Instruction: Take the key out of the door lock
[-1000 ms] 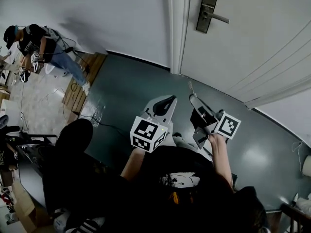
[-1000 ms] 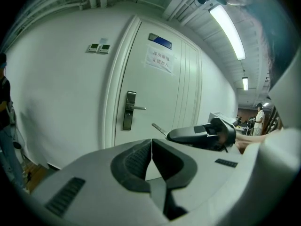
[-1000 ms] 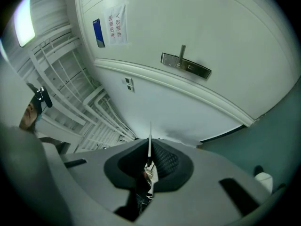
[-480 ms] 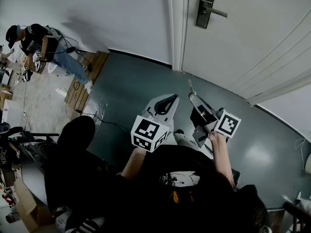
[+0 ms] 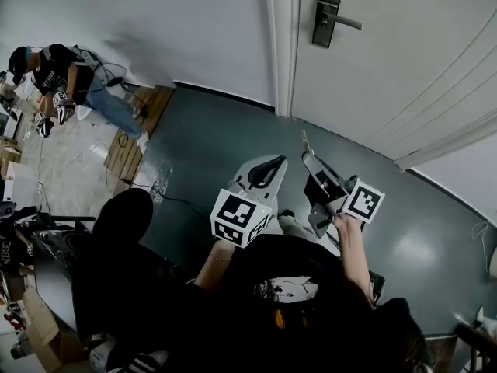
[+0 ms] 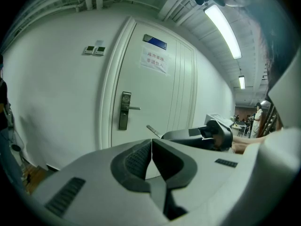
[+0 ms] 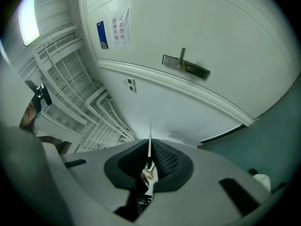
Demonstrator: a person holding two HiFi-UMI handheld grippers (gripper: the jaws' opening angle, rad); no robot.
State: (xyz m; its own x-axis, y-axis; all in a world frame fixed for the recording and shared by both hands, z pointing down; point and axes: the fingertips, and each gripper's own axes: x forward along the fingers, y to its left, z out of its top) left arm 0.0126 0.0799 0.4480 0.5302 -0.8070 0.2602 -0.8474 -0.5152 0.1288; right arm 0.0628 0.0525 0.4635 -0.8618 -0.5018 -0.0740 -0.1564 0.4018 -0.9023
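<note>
The door lock (image 5: 327, 11), a dark plate with a silver handle, sits on the white door at the top of the head view, well away from both grippers. It also shows as the lock (image 6: 124, 110) and the lock (image 7: 186, 66). My right gripper (image 5: 311, 160) is shut on the key (image 5: 304, 141), and the key's thin blade (image 7: 150, 139) sticks out past the pads towards the door. My left gripper (image 5: 269, 166) hangs beside it, pads together with nothing between them. From the left gripper view the right gripper (image 6: 202, 134) shows with the key (image 6: 153, 129).
A white door frame (image 5: 281, 45) borders the door on the left, with a white wall beyond it. Another person (image 5: 66, 74) stands far left near wooden boards (image 5: 136, 130) and a cable on the dark green floor (image 5: 210, 142). A paper notice (image 6: 154, 60) hangs on the door.
Both grippers stay almost where they were, the right one still holding the key. The head view has shifted slightly, and the person at far left has moved a little.
</note>
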